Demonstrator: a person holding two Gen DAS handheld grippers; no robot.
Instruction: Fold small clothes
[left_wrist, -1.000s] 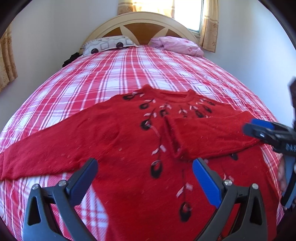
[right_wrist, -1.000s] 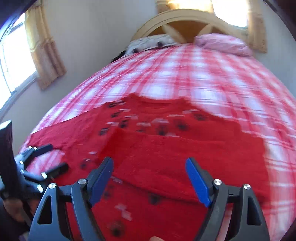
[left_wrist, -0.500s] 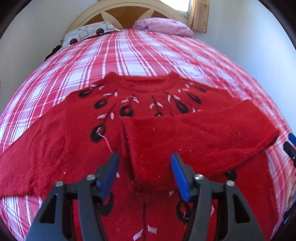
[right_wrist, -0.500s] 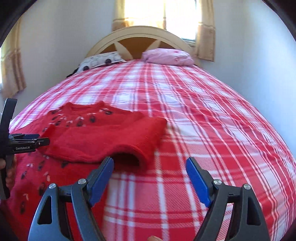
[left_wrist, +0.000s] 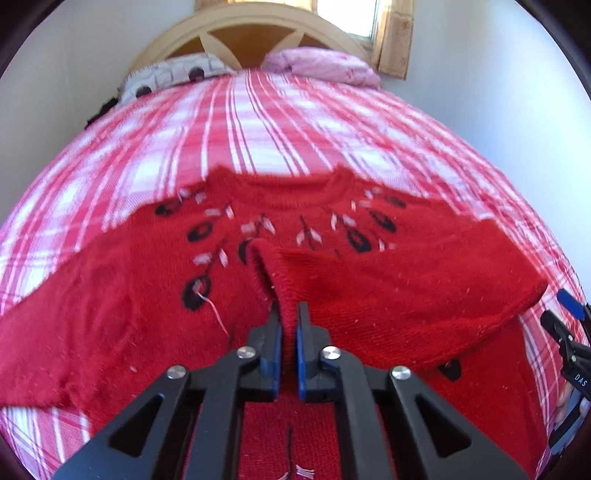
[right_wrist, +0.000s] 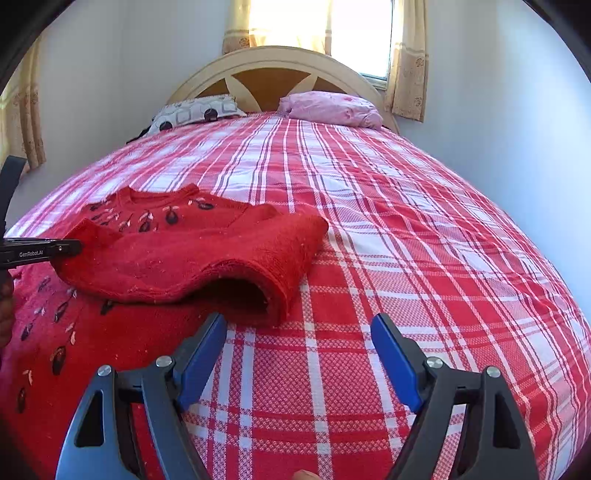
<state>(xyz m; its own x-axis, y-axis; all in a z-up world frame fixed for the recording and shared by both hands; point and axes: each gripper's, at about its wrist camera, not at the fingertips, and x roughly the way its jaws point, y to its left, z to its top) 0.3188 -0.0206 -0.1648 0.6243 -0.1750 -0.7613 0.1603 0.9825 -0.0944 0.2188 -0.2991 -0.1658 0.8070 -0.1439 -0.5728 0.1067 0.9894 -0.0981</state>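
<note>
A red knitted sweater with black and white leaf-like embroidery (left_wrist: 122, 306) lies flat, front up, on a bed covered with a red-and-white plaid sheet (right_wrist: 424, 236), its neckline toward the arched cream-and-wood headboard (right_wrist: 273, 70). One sleeve is folded across the chest (left_wrist: 406, 288), and its ribbed cuff end (left_wrist: 273, 273) is lifted into a small ridge. The left gripper (left_wrist: 289, 314), black-framed with blue pads, has just been closing and its jaws now stand together, clamped on that cuff, with a narrow strip of red knit pinched between the pads. In the right wrist view the same gripper (right_wrist: 68, 248) shows from the side at the left edge, its tip touching the folded sleeve. The other sleeve (left_wrist: 40, 332) stretches out flat toward the left edge of the left wrist view. The right gripper (right_wrist: 299, 350) hovers over bare plaid sheet just beside the sweater's edge, its jaws wide apart with nothing between them; the fold of the sleeve at the shoulder (right_wrist: 258, 295) gapes open like a tunnel just ahead of its left pad. At the head of the bed rest a grey patterned pillow with dark circles (right_wrist: 195, 110) and a pink pillow (right_wrist: 332, 109), beneath a bright window flanked by yellow curtains (right_wrist: 406, 59).
</note>
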